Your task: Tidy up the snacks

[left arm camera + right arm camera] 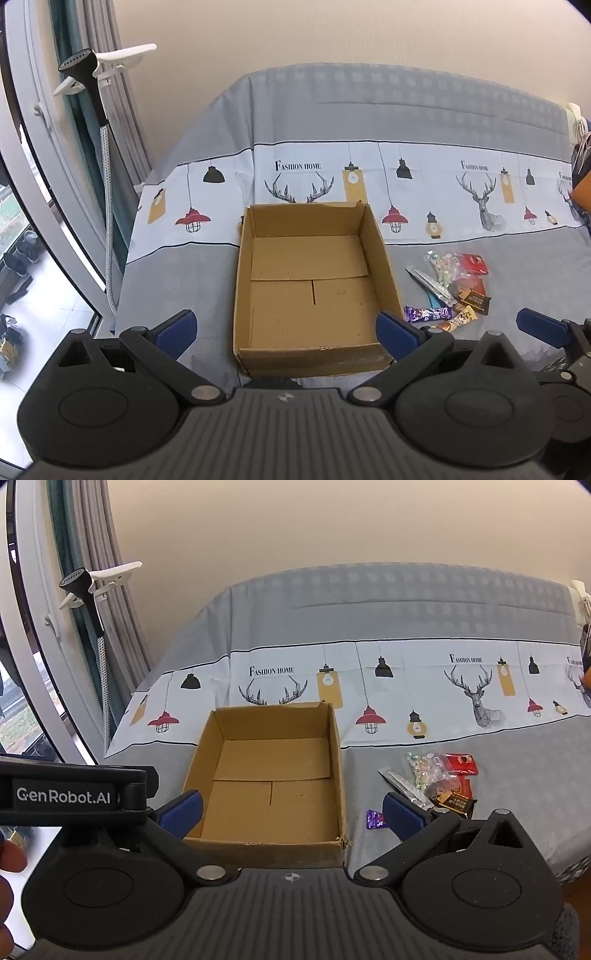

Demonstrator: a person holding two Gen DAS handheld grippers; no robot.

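An open, empty cardboard box (310, 284) sits on the bed; it also shows in the right wrist view (269, 782). A small pile of wrapped snacks (452, 284) lies on the cover to the right of the box, with a purple bar (428, 314) nearest me; the pile (436, 779) shows in the right wrist view too. My left gripper (286, 330) is open and empty over the box's near edge. My right gripper (291, 814) is open and empty, its right finger (402, 819) just in front of the snacks.
The bed cover (406, 110) is grey with a white band of lamps and deer. A garment steamer (88, 74) on a pole stands at the left by curtains and a window. An orange item (583, 188) sits at the right edge.
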